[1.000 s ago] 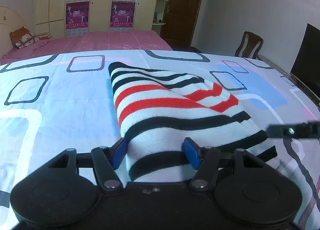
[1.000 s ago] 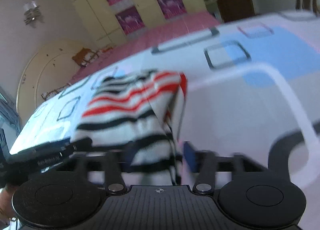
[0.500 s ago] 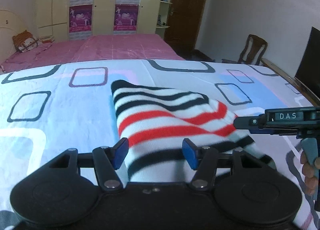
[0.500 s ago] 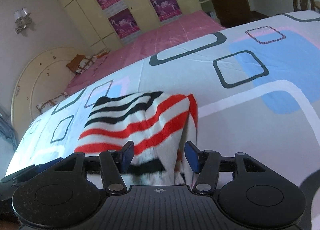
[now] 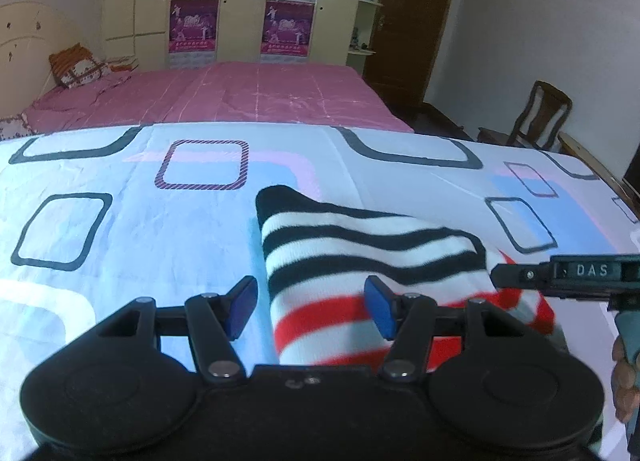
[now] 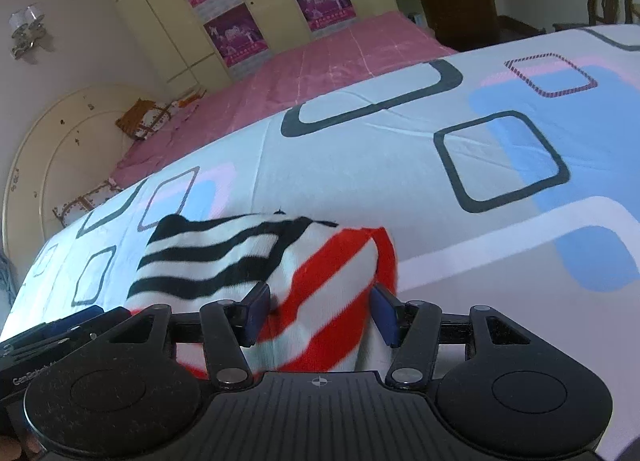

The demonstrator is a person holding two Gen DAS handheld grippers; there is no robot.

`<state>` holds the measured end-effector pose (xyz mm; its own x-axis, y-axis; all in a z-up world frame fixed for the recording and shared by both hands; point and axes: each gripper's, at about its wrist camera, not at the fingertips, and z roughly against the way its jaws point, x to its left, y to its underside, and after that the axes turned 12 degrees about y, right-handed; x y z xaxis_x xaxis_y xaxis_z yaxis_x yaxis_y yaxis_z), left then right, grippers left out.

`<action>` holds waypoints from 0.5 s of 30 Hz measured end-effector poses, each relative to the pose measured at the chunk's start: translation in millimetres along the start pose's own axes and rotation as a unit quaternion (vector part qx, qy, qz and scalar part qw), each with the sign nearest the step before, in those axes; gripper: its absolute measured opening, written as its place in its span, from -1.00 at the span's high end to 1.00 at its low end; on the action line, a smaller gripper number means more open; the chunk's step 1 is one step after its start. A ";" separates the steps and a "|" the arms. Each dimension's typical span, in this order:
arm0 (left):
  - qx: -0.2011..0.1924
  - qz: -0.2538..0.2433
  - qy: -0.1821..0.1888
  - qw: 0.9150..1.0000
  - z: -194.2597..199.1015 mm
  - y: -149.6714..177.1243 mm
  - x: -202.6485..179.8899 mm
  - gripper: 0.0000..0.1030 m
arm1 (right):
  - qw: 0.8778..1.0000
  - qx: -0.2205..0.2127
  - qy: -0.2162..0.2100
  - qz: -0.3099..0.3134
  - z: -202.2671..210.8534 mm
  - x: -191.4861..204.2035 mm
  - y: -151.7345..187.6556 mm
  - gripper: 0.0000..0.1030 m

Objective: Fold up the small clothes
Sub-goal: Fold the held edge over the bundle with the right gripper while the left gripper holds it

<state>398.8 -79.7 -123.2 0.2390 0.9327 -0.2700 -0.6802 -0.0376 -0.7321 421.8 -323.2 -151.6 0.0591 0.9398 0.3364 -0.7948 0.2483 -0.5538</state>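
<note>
A small knitted garment with black, white and red stripes (image 5: 360,257) lies folded on the patterned bed sheet (image 5: 132,237). My left gripper (image 5: 310,311) is open, its blue pads either side of the garment's near left part. My right gripper (image 6: 322,315) is open too, its pads either side of the red-striped near edge of the garment (image 6: 256,261). The right gripper's side shows at the right of the left wrist view (image 5: 560,275). The near end of the garment is hidden under both grippers.
A pink bed (image 5: 224,93) with a cushion (image 5: 78,67) stands beyond the sheet. Wardrobes with posters (image 5: 240,1) line the back wall. A wooden chair (image 5: 540,117) and a dark door (image 5: 416,13) are at the right.
Both grippers have moved forward over the garment, which now looks shorter with its near end hidden. The right gripper has come close beside the left one. Both stayed open.
</note>
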 end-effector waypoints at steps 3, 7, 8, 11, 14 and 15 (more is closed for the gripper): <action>0.000 0.019 -0.001 1.000 -8.4 -2.4 5.9 -0.11 | 1.000 -0.007 -0.003 0.001 -5.0 1.1 -2.0 0.22; 0.006 0.041 -0.001 0.999 -20.7 -1.6 11.8 -0.11 | 1.000 -0.020 -0.007 0.013 -6.7 3.7 -1.2 0.67; 0.006 0.042 0.000 0.999 -22.4 -0.9 12.1 -0.10 | 1.000 -0.025 -0.006 0.017 -6.4 4.1 -0.7 0.70; 0.005 0.044 0.006 0.999 -23.6 1.2 8.2 0.00 | 0.998 -0.054 0.002 0.038 1.4 4.1 2.6 0.78; 0.009 0.035 0.005 0.999 -26.9 7.6 2.5 -0.04 | 0.997 -0.044 0.042 0.054 -7.8 -5.9 14.6 0.79; 0.015 0.033 0.001 0.999 -30.2 9.9 2.6 -0.04 | 0.998 -0.020 0.034 0.049 -18.2 -11.2 18.6 0.79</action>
<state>413.7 -88.5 -150.0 0.1942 0.9280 -0.3179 -0.7144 -0.0883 -0.6941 417.4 -324.8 -179.5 0.0244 0.9735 0.2273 -0.7741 0.1623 -0.6119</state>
